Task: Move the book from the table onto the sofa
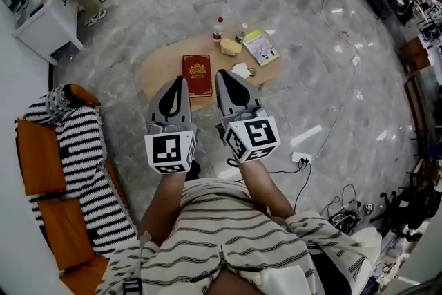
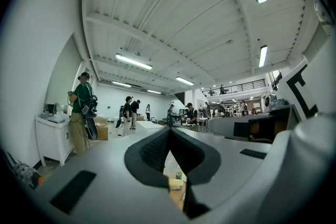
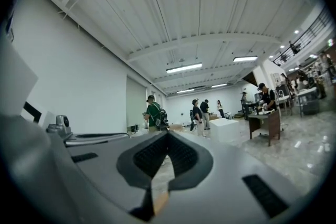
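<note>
Progress: none as judged; book point(image 1: 197, 74) flat on the low wooden surface point(image 1: 155, 69), not yet grasped.
Remaining: reach, grasp, lift, carry to the sofa point(image 1: 38, 162), well apart at the left, set down.
Left gripper point(image 1: 181, 81): fingers point(image 2: 152, 152) clenched, empty.
Right gripper point(image 1: 222, 74): fingers point(image 3: 181, 157) clenched, empty.
Book's place: between the two grippers in the head view, below them.
Long axis: running away from the person, nearly straight.
Facing: red cover up, emblem nearer the far end, so top probably pointing away.

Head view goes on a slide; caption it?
Left gripper and right gripper, both shut, point toward the red book on the wooden table.
</note>
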Motion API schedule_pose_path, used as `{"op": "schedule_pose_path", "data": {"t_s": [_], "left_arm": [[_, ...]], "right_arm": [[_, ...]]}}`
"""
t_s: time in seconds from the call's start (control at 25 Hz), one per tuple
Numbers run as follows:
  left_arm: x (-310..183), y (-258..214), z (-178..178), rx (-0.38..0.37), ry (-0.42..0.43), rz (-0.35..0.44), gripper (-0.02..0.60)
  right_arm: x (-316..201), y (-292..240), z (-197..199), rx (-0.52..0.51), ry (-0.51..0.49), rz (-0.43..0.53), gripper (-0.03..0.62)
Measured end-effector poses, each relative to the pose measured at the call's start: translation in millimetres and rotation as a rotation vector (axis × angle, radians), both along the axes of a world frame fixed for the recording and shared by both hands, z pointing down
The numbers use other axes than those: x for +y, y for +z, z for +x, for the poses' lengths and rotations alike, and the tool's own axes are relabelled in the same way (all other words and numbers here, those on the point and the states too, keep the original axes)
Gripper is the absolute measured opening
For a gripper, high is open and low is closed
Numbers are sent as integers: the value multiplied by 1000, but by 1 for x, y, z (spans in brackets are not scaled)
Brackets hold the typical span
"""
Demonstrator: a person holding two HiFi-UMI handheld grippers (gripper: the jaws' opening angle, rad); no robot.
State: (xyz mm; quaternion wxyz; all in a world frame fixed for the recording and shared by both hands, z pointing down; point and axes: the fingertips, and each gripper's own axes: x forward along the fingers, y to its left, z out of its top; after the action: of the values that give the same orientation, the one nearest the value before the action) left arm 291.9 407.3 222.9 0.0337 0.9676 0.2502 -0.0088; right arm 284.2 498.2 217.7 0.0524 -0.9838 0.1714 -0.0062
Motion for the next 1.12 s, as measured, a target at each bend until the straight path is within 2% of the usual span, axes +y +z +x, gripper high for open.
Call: {"op": "schedule_pose_path", "data": {"t_s": [0.2,0.44,0.84,1.12], "left_arm": [[-11,21,78,-70,42,10,6],[-11,57,141,-151,79,29,6],[10,132,187,-292,110,53,6],[27,192,203,-395,88,78,6]], "right_arm": [[-7,20,75,-71,51,9,14],[-6,54,135,-162,113,21,14],[13,129,183,-297,126,15,14],[37,188,204,-393,124,21,14]]}}
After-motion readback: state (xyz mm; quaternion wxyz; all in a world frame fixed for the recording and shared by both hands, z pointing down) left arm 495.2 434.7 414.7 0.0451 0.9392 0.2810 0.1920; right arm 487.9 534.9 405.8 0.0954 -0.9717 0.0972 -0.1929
